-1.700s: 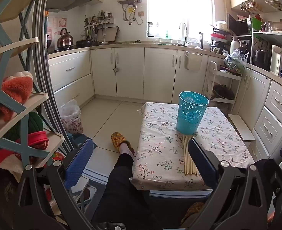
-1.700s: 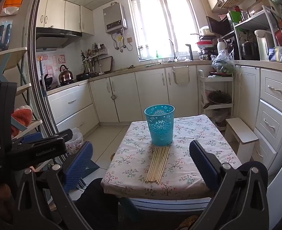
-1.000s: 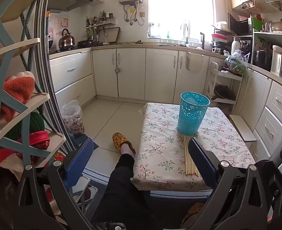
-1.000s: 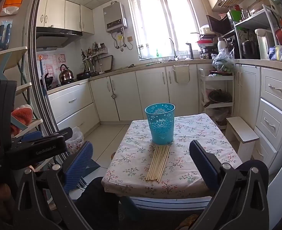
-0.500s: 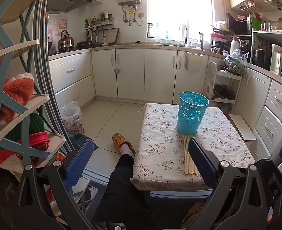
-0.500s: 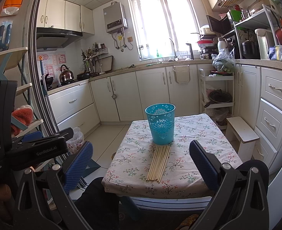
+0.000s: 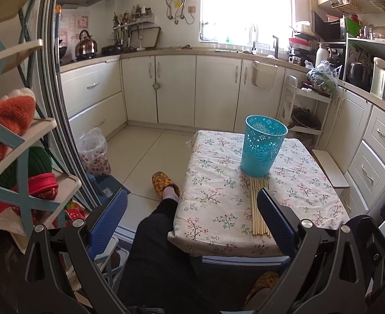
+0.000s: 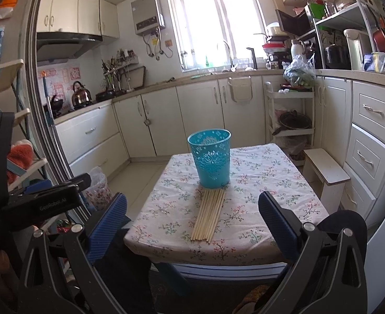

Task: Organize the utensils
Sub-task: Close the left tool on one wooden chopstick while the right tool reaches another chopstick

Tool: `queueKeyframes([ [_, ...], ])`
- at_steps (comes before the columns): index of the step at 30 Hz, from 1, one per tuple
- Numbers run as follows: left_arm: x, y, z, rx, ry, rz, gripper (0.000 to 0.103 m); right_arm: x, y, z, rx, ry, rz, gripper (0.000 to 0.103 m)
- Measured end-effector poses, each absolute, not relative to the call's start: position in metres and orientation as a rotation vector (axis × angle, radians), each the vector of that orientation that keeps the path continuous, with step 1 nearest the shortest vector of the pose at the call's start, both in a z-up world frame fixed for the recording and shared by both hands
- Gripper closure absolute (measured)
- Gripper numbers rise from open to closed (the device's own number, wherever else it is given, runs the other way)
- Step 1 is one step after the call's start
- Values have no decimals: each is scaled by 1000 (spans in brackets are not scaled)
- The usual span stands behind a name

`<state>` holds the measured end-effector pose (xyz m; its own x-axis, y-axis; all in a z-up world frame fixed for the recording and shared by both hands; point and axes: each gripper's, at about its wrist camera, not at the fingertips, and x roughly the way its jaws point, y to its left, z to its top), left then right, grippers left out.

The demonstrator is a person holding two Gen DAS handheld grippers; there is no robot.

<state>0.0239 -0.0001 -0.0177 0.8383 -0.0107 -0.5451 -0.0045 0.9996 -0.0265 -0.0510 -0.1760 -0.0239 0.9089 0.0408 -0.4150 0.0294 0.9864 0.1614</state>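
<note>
On the far left stands a shelf rack [image 7: 22, 141] with soft things tucked in it, an orange fluffy one and a green one. It has nothing to do with the job.

Next comes the left gripper [image 7: 192, 217]. Its jaws are wide apart and hold nothing. It hangs low, in front of the near edge of the table [image 7: 210, 191] and off to the left side, above the person's leg [image 7: 158, 235] and a yellow slipper [image 7: 163, 183]. It looks like it is waiting its turn.

In the middle is the table with its flower cloth. The chopsticks [image 8: 209, 216] lie flat on it in one neat row, side by side. Their far tips touch or almost touch the foot of the blue cup [image 8: 212, 161] (I cannot tell which). The cup stands upright with its mouth open at the top, and it looks empty. That is likely where the sticks should go, standing up inside.

The right gripper [image 8: 192, 218] is open wide too, and empty. It is held back from the table, and the sticks show right between its two blue pads, so it seems aimed at them. I think it will go first.

Further right sits a small white stool [image 8: 325, 168] beside the table, then the drawers [image 8: 370, 141].
</note>
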Motion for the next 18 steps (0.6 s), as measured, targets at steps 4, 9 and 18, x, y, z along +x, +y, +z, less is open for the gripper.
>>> queueKeyframes([
  [4, 44, 3, -31, -48, 620, -4, 8, -26, -183, -40, 166, 504, -17, 12],
  [9, 69, 5, -49, -65, 674, -10, 8, 22, -193, -68, 156, 612, -22, 38],
  [18, 112, 4, -81, -81, 766, -7, 8, 148, -215, -162, 189, 873, -38, 79],
])
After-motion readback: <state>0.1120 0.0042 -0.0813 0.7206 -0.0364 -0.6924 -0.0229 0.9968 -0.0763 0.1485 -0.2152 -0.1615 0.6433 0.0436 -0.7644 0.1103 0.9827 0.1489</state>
